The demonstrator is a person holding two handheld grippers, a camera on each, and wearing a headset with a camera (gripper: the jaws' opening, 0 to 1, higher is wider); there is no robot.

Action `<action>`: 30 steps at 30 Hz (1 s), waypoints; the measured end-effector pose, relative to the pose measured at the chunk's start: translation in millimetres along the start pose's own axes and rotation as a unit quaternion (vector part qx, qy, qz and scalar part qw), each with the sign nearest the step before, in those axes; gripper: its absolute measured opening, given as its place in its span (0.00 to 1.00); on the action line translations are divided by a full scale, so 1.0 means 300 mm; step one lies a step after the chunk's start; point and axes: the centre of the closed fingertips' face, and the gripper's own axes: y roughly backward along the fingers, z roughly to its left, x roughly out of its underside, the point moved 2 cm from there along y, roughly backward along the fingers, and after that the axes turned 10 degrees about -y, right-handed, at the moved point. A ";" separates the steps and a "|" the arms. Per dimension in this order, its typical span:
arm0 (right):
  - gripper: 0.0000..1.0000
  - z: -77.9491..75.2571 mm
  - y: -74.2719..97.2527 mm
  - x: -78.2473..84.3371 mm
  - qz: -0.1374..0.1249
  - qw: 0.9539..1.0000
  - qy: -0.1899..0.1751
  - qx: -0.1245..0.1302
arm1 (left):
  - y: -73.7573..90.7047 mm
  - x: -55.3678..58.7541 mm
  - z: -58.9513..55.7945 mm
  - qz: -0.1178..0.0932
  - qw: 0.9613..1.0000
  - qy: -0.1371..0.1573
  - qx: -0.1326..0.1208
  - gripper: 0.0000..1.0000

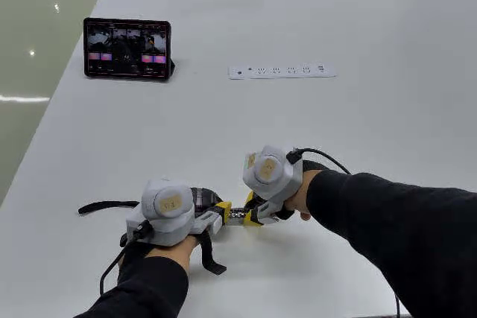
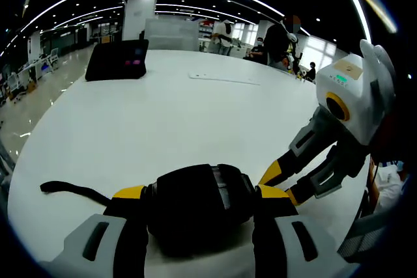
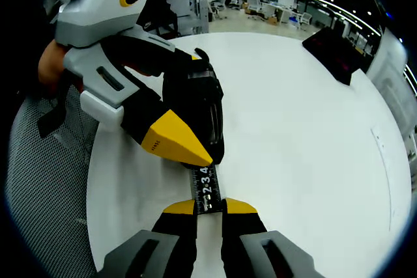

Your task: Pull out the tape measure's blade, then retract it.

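1. My left gripper [image 2: 199, 193] is clamped on the tape [image 2: 195, 222], with one yellow tip pressed against each side of its black body.
2. My right gripper [image 3: 208, 208] is closed on the end of the blade [image 3: 206, 185], pinching it between both yellow tips.
3. A short run of blade is out. The numbers 2, 3 and 4 read between my right tips and the tape's mouth.
4. My two grippers face each other tip to tip, close together. One left tip lies just beside the mouth where the blade comes out.
5. The tape is low at the table's [image 1: 335, 124] near edge, closer to the left edge than the right. I cannot tell whether it touches the surface.
6. A black strap [image 1: 108, 205] runs from the tape and lies flat, reaching toward the left edge.
7. A cable [image 1: 322, 156] loops off the back of my right gripper above my dark sleeve [image 1: 402, 221].
8. Farther back, a tablet [image 1: 128, 48] stands propped near the left edge with its screen lit.
9. A white power strip [image 1: 282, 71] lies flat toward the middle of the table, well apart from the tablet.
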 end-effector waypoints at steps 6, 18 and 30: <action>0.10 0.005 -0.007 -0.008 -0.003 1.000 -0.005 -0.001 | -0.001 0.000 0.000 0.001 1.000 0.002 0.001 0.61; 0.10 0.013 -0.025 -0.031 -0.014 1.000 -0.004 -0.002 | 0.000 0.000 0.000 0.001 1.000 0.003 0.002 0.61; 0.10 0.023 -0.038 -0.051 -0.017 1.000 -0.004 -0.002 | 0.000 0.000 0.000 0.001 1.000 0.005 0.003 0.61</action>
